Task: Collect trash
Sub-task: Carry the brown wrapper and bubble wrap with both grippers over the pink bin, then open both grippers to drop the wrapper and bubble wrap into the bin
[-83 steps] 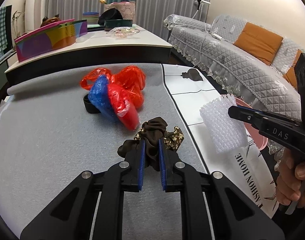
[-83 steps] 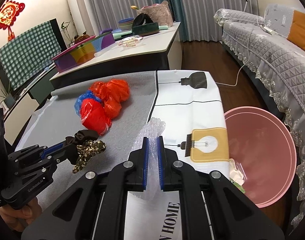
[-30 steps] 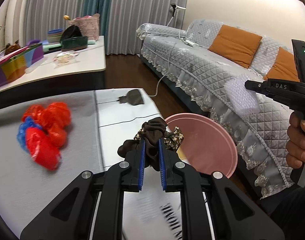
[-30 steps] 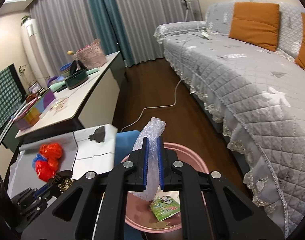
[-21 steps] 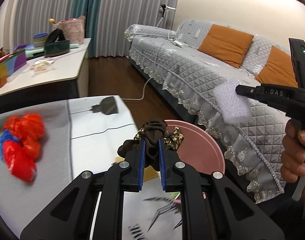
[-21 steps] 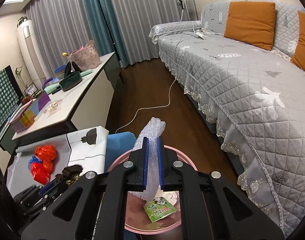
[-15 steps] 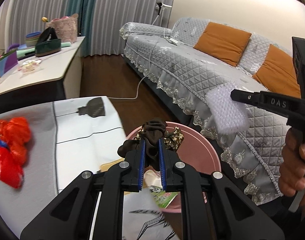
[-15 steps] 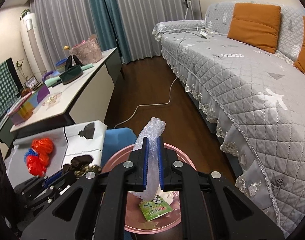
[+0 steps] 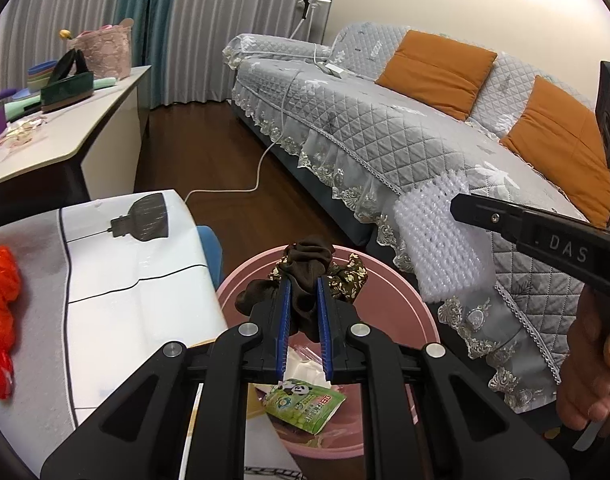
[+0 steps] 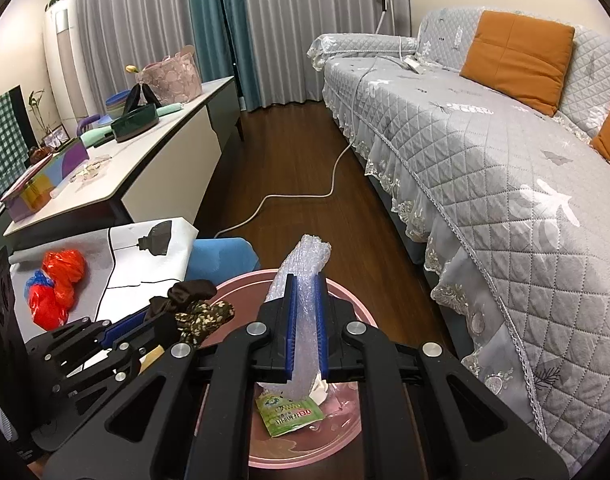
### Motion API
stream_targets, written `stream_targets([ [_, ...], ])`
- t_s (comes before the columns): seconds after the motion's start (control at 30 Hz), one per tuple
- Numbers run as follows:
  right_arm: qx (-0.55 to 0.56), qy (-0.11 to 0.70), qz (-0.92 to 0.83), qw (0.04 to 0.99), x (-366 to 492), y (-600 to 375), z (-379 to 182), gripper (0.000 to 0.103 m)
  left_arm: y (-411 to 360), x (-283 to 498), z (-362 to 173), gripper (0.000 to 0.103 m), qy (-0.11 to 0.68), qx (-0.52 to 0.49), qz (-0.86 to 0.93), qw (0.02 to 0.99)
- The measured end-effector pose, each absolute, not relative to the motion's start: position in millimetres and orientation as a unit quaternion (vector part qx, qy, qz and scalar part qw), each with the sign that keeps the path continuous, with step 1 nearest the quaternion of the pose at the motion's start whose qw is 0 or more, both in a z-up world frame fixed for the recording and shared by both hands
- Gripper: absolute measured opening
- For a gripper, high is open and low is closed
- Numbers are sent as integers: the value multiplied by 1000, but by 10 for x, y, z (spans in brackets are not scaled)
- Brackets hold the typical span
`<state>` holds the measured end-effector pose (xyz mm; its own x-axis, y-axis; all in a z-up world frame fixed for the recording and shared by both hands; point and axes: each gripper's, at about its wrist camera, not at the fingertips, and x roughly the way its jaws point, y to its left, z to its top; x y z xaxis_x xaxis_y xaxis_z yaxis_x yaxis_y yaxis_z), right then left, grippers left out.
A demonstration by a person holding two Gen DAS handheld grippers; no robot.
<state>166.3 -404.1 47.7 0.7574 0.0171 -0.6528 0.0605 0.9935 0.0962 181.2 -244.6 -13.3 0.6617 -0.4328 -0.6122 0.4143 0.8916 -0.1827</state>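
Observation:
My left gripper point(image 9: 304, 284) is shut on a dark brown scrunchie point(image 9: 308, 264) with a gold-patterned part, held over the near rim of the pink basin point(image 9: 397, 312) on the floor. My right gripper point(image 10: 305, 280) is shut on a strip of clear bubble wrap point(image 10: 303, 268) above the same pink basin point(image 10: 345, 296). In the left wrist view the bubble wrap point(image 9: 437, 240) hangs from the right gripper's black finger point(image 9: 505, 220) to the right of the basin. A green wrapper point(image 9: 305, 400) and white paper lie inside the basin. The scrunchie point(image 10: 197, 304) and left gripper point(image 10: 141, 328) show at left in the right wrist view.
Red and blue plastic bags point(image 10: 57, 280) lie on the grey mat of the low table point(image 9: 117, 280) at left. A blue stool point(image 10: 221, 256) stands between table and basin. A grey quilted sofa point(image 10: 485, 160) runs along the right, a white cable point(image 10: 297, 200) crosses the wood floor, and a sideboard point(image 10: 145, 168) stands behind.
The left gripper has carried the scrunchie rightward off the table to above the basin. The right gripper has stayed over the basin with the bubble wrap, tilting slightly.

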Motion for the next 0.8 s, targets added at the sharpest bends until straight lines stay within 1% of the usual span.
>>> stream_targets([
  [0.1, 53, 347, -11, 936, 1671, -4036, 471, 10, -2491, 1864, -178, 13, 348, -10, -236, 907],
  [0.13, 49, 346, -16, 937, 1669, -4029, 473, 12, -2504, 1879, -194, 15, 353, -8, -238, 905],
  [0.17, 44, 344, -24, 937, 1672, -4027, 472, 17, -2511, 1899, -213, 18, 358, -6, -236, 903],
  [0.2, 42, 344, -30, 938, 1676, -4030, 468, 24, -2503, 1928, -229, 24, 362, -6, -234, 902],
  [0.23, 42, 341, -33, 938, 1675, -4039, 467, 34, -2488, 1936, -238, 24, 365, -9, -233, 901],
  [0.27, 45, 341, -34, 939, 1676, -4048, 467, 37, -2464, 1934, -238, 24, 364, -11, -230, 902],
  [0.43, 42, 339, -37, 939, 1671, -4048, 460, 43, -2350, 1877, -204, 24, 361, -16, -219, 906],
  [0.8, 36, 327, -22, 944, 1631, -3816, 535, 43, -1980, 1635, 151, 24, 338, -5, -208, 918],
])
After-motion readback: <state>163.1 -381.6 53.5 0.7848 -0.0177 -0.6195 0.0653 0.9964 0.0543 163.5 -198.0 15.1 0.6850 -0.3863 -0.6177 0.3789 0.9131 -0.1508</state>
